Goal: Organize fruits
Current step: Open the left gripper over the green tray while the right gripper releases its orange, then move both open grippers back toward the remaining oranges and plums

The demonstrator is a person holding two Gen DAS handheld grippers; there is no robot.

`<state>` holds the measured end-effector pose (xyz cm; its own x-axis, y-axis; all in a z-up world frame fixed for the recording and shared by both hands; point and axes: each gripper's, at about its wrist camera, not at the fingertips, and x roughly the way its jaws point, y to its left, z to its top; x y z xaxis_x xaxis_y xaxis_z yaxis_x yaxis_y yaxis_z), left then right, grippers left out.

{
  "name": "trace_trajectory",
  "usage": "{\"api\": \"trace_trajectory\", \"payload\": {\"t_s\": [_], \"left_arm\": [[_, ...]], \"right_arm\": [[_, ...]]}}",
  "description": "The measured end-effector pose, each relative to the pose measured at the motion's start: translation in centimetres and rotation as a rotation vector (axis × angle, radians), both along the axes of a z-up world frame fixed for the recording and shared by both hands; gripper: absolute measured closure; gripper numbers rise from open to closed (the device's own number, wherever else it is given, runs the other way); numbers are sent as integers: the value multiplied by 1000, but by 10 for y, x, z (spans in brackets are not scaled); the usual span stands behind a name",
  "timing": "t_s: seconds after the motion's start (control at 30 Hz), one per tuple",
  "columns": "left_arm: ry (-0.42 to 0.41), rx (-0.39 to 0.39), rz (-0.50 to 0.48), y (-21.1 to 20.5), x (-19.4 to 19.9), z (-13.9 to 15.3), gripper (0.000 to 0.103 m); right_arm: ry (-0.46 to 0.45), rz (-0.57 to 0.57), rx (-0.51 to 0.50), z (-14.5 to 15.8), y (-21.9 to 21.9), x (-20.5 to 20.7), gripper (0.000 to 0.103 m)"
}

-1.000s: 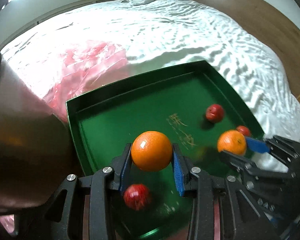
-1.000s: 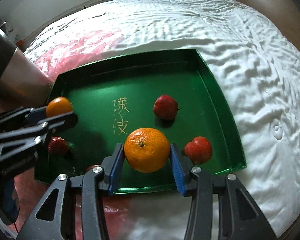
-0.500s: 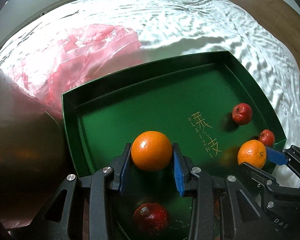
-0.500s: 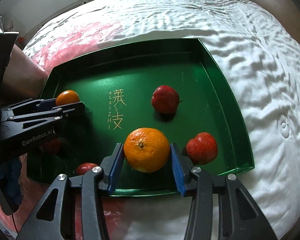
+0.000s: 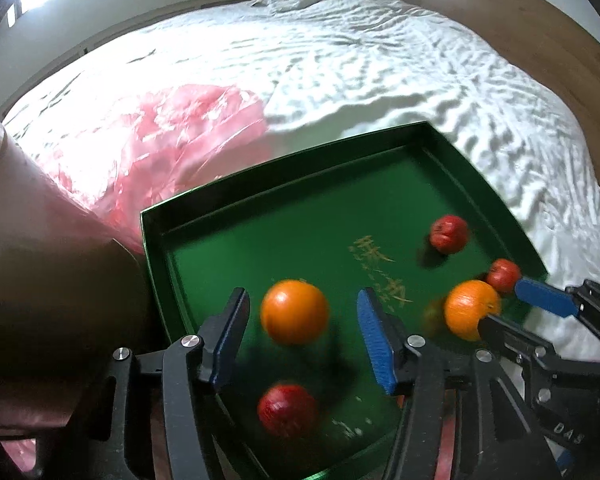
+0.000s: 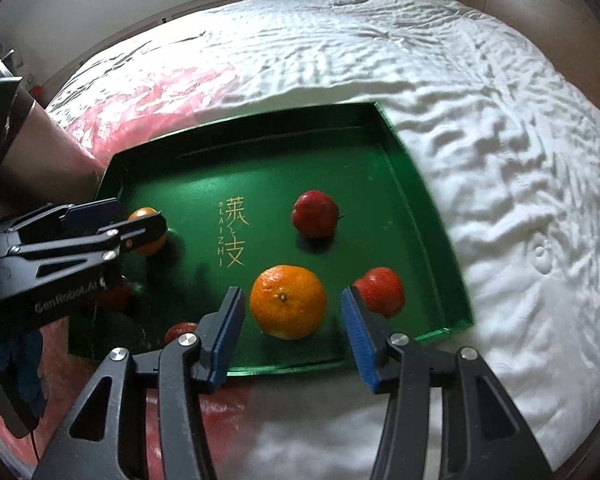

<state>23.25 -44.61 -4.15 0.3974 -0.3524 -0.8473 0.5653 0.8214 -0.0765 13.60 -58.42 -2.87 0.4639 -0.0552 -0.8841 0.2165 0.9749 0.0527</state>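
oranges [image 6: 288, 306] and red fruits [image 6: 315, 219] lie in the green tray [image 6: 416, 184]; both grippers [image 5: 300, 340] [image 6: 290, 340] just opened, pads clear of the oranges.

A red fruit [image 6: 180, 330] near the green tray's [image 6: 420, 184] front edge is half hidden behind a gripper finger. Another red fruit [image 6: 114, 298] sits mostly concealed under the left gripper's black body. In the left wrist view, the nearest red fruit [image 5: 287, 408] is motion-blurred, and the tray's gold lettering [image 5: 380, 276] is unreadable.
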Motion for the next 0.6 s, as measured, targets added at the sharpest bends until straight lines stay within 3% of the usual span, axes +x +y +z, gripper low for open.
{"api": "trace_trajectory", "payload": {"t_s": [0.3, 0.6], "left_arm": [[-58, -41, -94, 12, -50, 29, 48], [-68, -58, -158, 71, -107, 48, 48]], "right_arm": [[-20, -39, -39, 24, 4, -35, 15], [-9, 5, -34, 35, 52, -64, 15]]}}
